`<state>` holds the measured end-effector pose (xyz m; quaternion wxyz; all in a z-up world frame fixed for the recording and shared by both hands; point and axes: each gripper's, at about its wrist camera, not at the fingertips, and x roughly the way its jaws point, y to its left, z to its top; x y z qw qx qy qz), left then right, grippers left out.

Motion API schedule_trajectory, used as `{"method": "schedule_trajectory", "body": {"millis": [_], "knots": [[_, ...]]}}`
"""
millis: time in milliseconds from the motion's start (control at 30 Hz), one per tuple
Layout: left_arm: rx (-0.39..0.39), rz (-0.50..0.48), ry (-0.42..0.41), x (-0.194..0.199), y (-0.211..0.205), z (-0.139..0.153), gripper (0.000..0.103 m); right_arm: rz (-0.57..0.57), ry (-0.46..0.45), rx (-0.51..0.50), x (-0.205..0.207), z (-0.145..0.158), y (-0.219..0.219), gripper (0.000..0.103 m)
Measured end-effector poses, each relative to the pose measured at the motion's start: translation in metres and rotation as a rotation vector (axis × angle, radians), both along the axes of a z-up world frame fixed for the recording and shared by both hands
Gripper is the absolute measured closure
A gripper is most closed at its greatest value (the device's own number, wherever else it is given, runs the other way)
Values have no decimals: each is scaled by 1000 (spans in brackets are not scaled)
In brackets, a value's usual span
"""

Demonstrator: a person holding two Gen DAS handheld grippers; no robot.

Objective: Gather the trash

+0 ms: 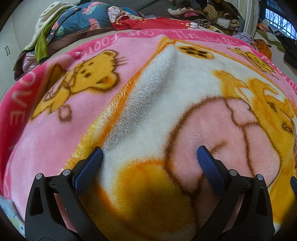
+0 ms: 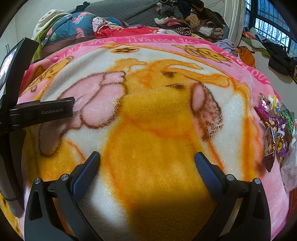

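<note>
Several crumpled snack wrappers, purple, brown and green, lie in a heap at the far right of the right wrist view, with a clear plastic bag just below them. My right gripper hovers open over the orange part of a pink cartoon blanket, well left of the wrappers, nothing between its fingers. My left gripper is open too, low over the same blanket, holding nothing. No trash shows in the left wrist view. The left gripper's black body appears at the left edge of the right wrist view.
The blanket covers a bed. Folded quilts and a red cloth are piled at its far side. A heap of clothes sits at the back right. More garments lie on the floor by a window.
</note>
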<state>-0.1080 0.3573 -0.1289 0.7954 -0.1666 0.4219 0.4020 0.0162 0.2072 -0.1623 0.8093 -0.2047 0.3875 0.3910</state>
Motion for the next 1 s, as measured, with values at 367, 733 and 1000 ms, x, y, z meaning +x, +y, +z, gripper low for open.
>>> {"method": "schedule_trajectory", "body": {"millis": [367, 733, 1000], "knots": [[1, 0, -1, -19, -3, 1, 10, 0, -1, 0, -1, 0, 1, 5], [16, -2, 14, 17, -1, -2, 9, 0, 0, 1, 1, 0, -1, 5], [14, -1, 21, 19, -3, -2, 9, 0, 0, 1, 1, 0, -1, 5]]}}
